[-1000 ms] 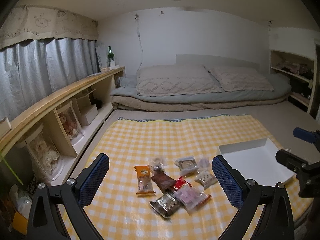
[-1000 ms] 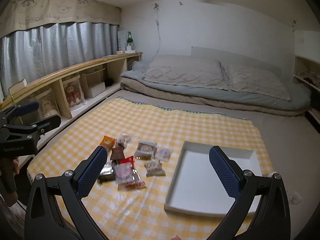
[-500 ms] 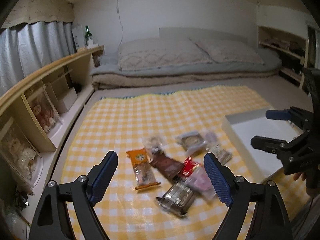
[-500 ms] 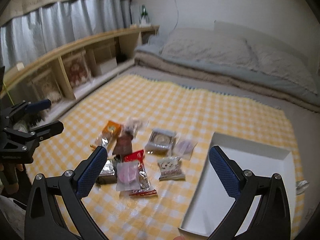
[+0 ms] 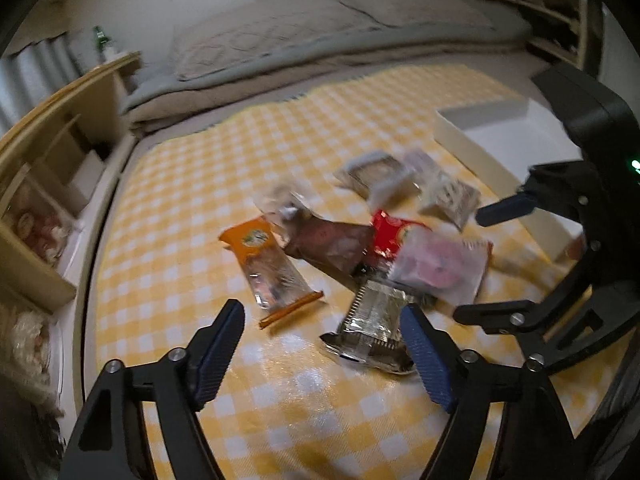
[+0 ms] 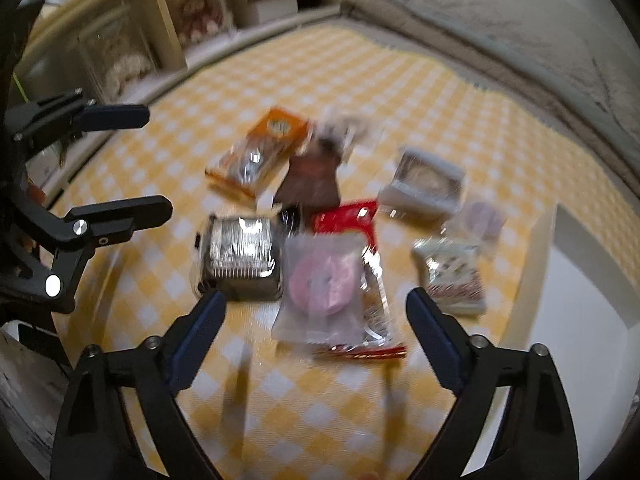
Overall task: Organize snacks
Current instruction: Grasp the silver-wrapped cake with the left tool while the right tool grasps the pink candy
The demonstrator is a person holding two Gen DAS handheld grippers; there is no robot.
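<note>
Right wrist view: white tray point(image 6: 580, 280) empty; all snack packets point(image 6: 320, 280) loose on checked cloth point(image 6: 280, 400). Both grippers point(image 6: 312, 316) point(image 5: 320, 336) apart, narrowing, empty. Sorting not begun.

Grey bedding point(image 5: 320, 40) at back — wooden shelf point(image 5: 60, 92) along left wall.

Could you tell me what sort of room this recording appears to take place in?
Most likely a bedroom: a made-up bed with pillows and a grey duvet lies at the far end, a wooden shelf unit runs along the wall, and the snacks lie on a yellow checked cloth.
</note>
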